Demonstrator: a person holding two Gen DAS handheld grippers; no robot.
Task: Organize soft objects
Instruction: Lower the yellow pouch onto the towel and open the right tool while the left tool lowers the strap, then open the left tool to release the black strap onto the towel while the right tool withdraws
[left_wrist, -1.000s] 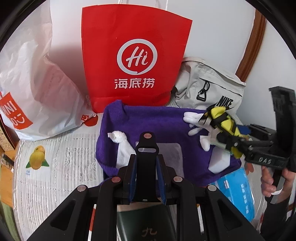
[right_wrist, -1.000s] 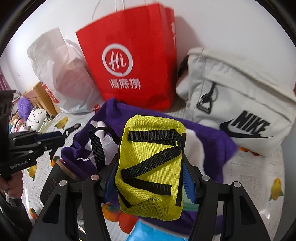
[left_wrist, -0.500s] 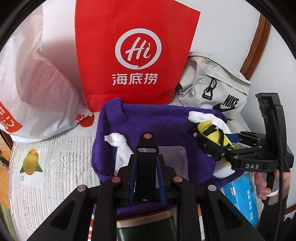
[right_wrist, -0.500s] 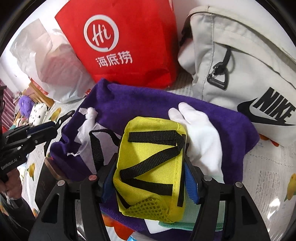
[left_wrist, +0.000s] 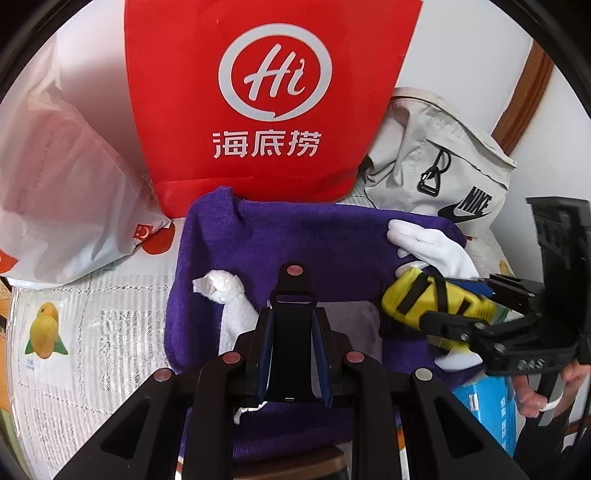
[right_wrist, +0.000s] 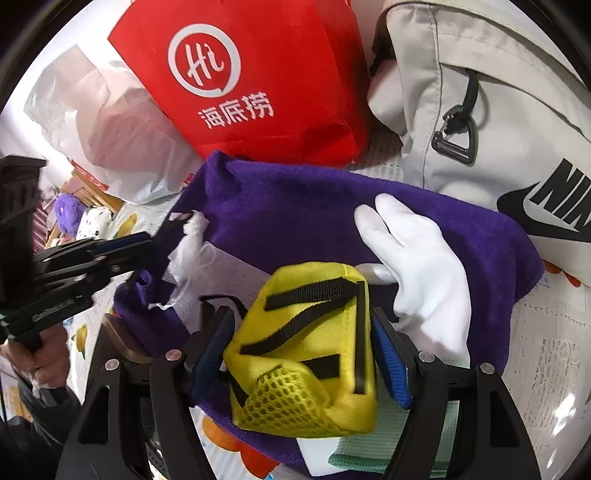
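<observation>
The right gripper (right_wrist: 303, 354) has just been widening its jaws around the yellow pouch (right_wrist: 306, 350), which sits tilted between the blue pads; the left-hand pad looks clear of it, the other seems to touch, so the grip looks let go. The pouch hides most of a pale green cloth (right_wrist: 391, 439) near the purple towel's (right_wrist: 295, 210) front edge. The left gripper (left_wrist: 292, 328) is nearly closed on a black strap-like piece; what that piece is stays unclear. A white glove (right_wrist: 417, 266) lies at the towel's right edge, and a knotted white cloth (left_wrist: 225, 291) near its left. The towel's middle is bare. Behind its far edge stand a red paper bag (left_wrist: 266, 92), cut off at the top, a white plastic bag (left_wrist: 62, 192) and a grey Nike bag (right_wrist: 491, 110).
</observation>
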